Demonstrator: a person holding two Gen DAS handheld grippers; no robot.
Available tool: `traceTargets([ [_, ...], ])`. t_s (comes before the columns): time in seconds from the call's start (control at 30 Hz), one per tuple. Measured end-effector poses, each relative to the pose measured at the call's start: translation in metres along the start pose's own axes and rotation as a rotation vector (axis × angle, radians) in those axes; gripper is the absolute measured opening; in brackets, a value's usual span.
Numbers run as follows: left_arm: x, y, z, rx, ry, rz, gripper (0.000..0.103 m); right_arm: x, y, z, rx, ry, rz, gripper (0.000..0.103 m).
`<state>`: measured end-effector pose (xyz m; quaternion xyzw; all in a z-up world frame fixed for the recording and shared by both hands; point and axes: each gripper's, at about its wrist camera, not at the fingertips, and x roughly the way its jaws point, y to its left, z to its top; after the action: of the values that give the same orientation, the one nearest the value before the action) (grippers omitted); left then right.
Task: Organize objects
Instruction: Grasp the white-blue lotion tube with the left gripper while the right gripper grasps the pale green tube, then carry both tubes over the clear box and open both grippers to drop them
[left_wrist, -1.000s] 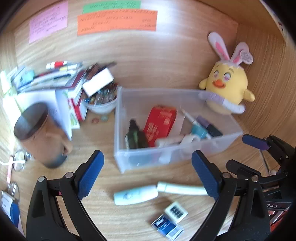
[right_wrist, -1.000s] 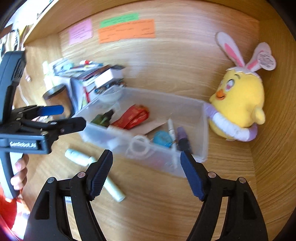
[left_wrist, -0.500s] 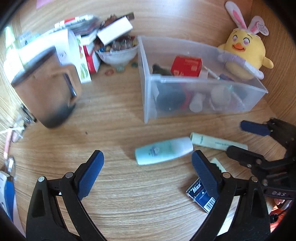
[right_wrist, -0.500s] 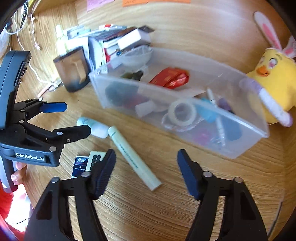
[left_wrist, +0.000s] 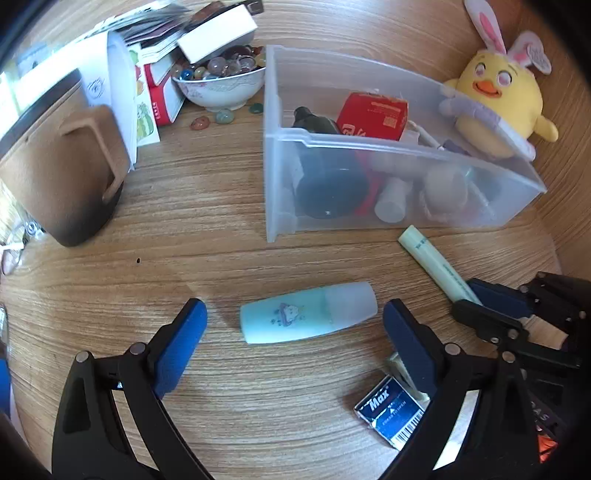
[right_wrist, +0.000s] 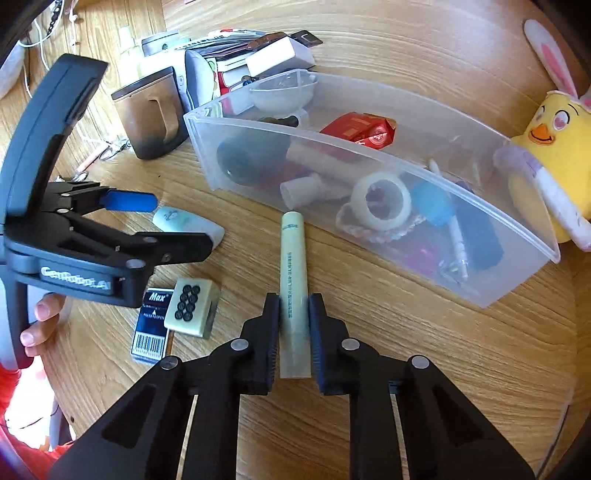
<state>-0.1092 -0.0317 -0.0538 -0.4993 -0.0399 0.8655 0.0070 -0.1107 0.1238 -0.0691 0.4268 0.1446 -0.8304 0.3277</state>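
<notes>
The right tongs (right_wrist: 293, 321) are now clamping the pale green tube (right_wrist: 293, 280) near its lower end; a second ago they were standing wide above the clear bin (right_wrist: 517, 280) with nothing between them, and the figure shows them closing onto it. The tube is lying on the wooden surface (right_wrist: 424, 369), pointing toward the bin's front wall without touching it. The left tongs (left_wrist: 293, 332) are spread wide, straddling the light blue bottle (left_wrist: 308, 317), their pads clear of it on both sides; earlier they were hanging higher, looking into the bin. The bottle is lying on its side just in front of the bin. A blue staple box (left_wrist: 391, 410) and a small pale box (right_wrist: 190, 308) are sitting close to the near edge of the surface. A brown mug (left_wrist: 62, 177) is standing well to the left, leaving bare wood between it and the bin. The yellow plush chick (left_wrist: 502, 103) is crowding the bin's far right corner.
</notes>
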Motion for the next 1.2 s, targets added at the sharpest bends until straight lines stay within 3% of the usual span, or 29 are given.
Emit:
traceTargets([
  [0.2, 0.004, -0.001, 0.006, -0.017, -0.017, 0.028, 0.095, -0.005, 0.003, -0.006, -0.008, -0.010, 0.005, 0.014],
  [0.33, 0.002, -0.003, 0.006, -0.005, -0.038, 0.054, 0.076, -0.009, 0.006, -0.010, -0.011, -0.026, 0.003, 0.014],
  [0.4, 0.001, -0.004, 0.005, -0.002, -0.041, 0.051, 0.073, -0.013, 0.007, -0.011, -0.009, -0.036, 0.008, 0.014],
  [0.77, -0.018, -0.003, -0.002, -0.031, -0.070, -0.004, 0.073, -0.036, 0.007, -0.016, 0.004, -0.098, 0.010, 0.014],
  [1.2, -0.064, -0.022, 0.003, -0.003, -0.188, -0.052, 0.073, -0.078, 0.002, -0.011, 0.036, -0.209, -0.016, 0.014],
])
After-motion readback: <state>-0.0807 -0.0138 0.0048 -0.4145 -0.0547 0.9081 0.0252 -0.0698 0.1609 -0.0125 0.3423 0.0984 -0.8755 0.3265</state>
